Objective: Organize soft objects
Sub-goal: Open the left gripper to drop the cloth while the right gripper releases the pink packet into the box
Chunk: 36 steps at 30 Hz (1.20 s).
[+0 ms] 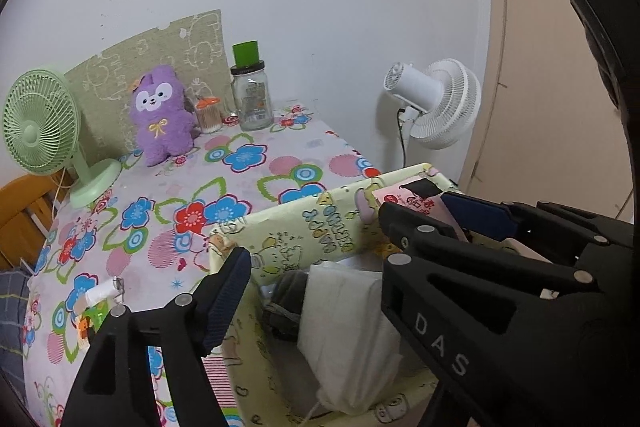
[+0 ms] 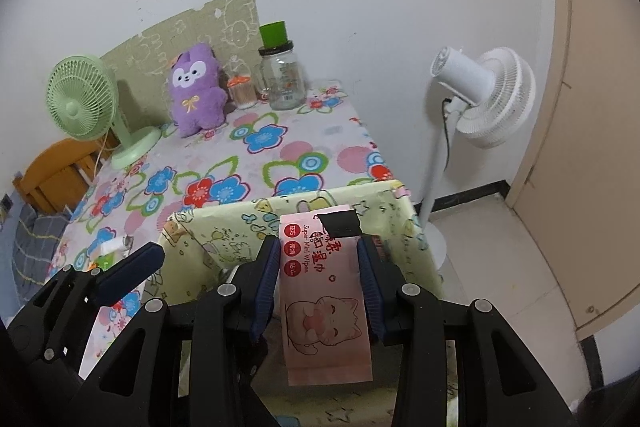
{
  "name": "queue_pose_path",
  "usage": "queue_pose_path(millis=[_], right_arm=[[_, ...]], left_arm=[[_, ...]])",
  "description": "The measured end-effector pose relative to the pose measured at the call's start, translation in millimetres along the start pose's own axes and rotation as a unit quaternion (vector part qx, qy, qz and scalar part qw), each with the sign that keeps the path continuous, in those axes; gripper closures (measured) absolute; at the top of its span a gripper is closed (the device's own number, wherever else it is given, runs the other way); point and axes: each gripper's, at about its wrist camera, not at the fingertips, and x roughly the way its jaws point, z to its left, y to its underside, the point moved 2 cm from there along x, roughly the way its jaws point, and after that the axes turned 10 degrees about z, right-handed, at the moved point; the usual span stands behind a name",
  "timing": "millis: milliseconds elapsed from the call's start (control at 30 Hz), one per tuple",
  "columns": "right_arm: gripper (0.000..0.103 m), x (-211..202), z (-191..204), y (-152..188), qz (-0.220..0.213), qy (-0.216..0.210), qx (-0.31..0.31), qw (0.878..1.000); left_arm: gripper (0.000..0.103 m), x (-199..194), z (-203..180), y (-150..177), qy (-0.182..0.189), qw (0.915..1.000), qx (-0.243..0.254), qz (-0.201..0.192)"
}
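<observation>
Right wrist view: the right gripper (image 2: 319,291) has its jaws clamped on a pink wet-wipes pack (image 2: 324,295), one pad on each long edge, the pack held upright between them with a strip of black tape (image 2: 341,223) at its far end. Below and beyond the jaws sits the yellow cartoon-print storage box (image 2: 224,239), open at the top; the pack hangs over its interior, near the far wall. To the left of these jaws one blue-padded finger of the left gripper (image 2: 132,269) reaches just outside the box's left wall.

In the left wrist view, the left gripper (image 1: 344,259) has its jaws wide apart, holding nothing. Between and beneath them, inside the box, lie a white tissue pack (image 1: 344,331) and a dark grey soft item (image 1: 286,303), touching each other. Far ahead of the jaws, at the back of the floral tablecloth (image 1: 240,183), stand a purple plush toy (image 1: 162,115), a glass jar (image 1: 252,99) and a green desk fan (image 1: 44,131).
</observation>
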Motion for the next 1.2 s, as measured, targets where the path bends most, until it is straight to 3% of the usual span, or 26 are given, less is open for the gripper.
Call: queue_pose_path(millis=[133, 200, 267, 333, 567, 1200], right_arm=[[0.059, 7, 7, -4, 0.002, -0.009, -0.006, 1.000], [0.051, 10, 10, -6, 0.002, -0.007, -0.006, 1.000], [0.033, 11, 10, -6, 0.002, -0.009, -0.001, 1.000], [0.029, 13, 12, -7, 0.006, -0.009, 0.002, 1.000], [0.022, 13, 17, -5, 0.017, -0.001, 0.002, 1.000], [0.008, -44, 53, 17, -0.043, 0.013, -0.008, 0.999]], left_arm=[[0.025, 3, 7, -1, -0.011, 0.9999, -0.003, 0.002], [0.023, 6, 11, -2, -0.012, 0.9999, -0.008, 0.005], [0.023, 7, 14, -2, -0.011, 0.9999, -0.011, 0.005], [0.022, 8, 16, -3, -0.011, 0.9998, -0.014, 0.007], [0.022, 5, 23, -1, -0.002, 0.9996, -0.025, 0.009], [0.017, -50, 42, 19, -0.006, 0.9984, -0.043, -0.035]])
